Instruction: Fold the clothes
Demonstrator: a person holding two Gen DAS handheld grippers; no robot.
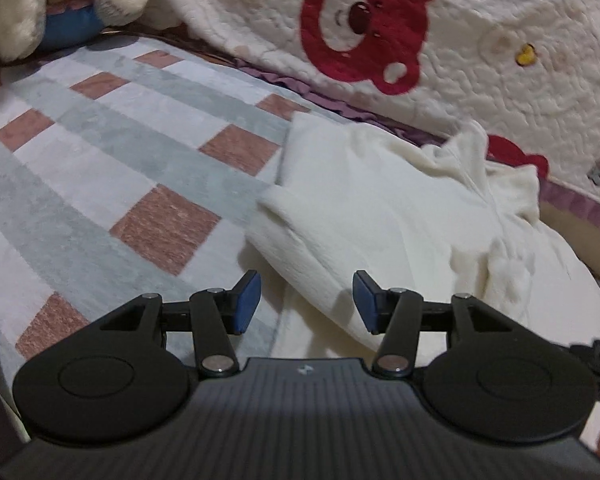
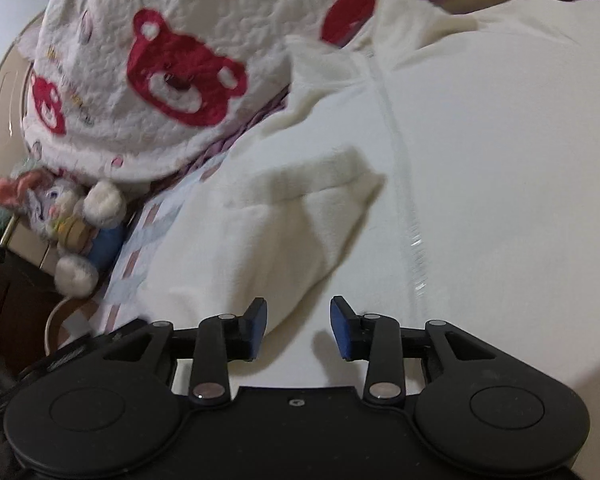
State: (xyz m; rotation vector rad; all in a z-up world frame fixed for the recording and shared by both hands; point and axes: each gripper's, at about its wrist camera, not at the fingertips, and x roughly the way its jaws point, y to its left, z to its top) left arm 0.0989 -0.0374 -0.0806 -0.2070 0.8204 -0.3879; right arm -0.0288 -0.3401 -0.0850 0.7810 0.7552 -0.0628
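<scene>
Cream fleece, one garment (image 1: 384, 216), lies spread on a bed blanket (image 1: 100, 168) checked in pale blue, white and brick-pink squares. In the right wrist view the same garment (image 2: 480, 152) fills most of the frame, its front zip (image 2: 396, 148) running up to a collar, with one sleeve (image 2: 284, 216) folded in across the body.

The left claw (image 1: 306, 302) hovers over the sleeve's folded edge. Its two blue pads (image 1: 246, 302) stand about half apart and nothing is gripped. The right claw (image 2: 298, 330) sits low above the body of the garment, near the sleeve end, jaws likewise parted with only fleece beneath them and no hold on it.

Open room lies to the left of the garment in the left wrist view, where the checked blanket is bare up to its far edge. Behind the garment a white quilt (image 1: 480, 40) printed with red bear faces (image 1: 364, 20) is heaped, its purple frilled border (image 1: 300, 88) touching the garment's far side. One plush toy (image 1: 60, 4) sits at the blanket's far left corner, well apart from the garment; the right wrist view shows it (image 2: 80, 224) beside the quilt.
</scene>
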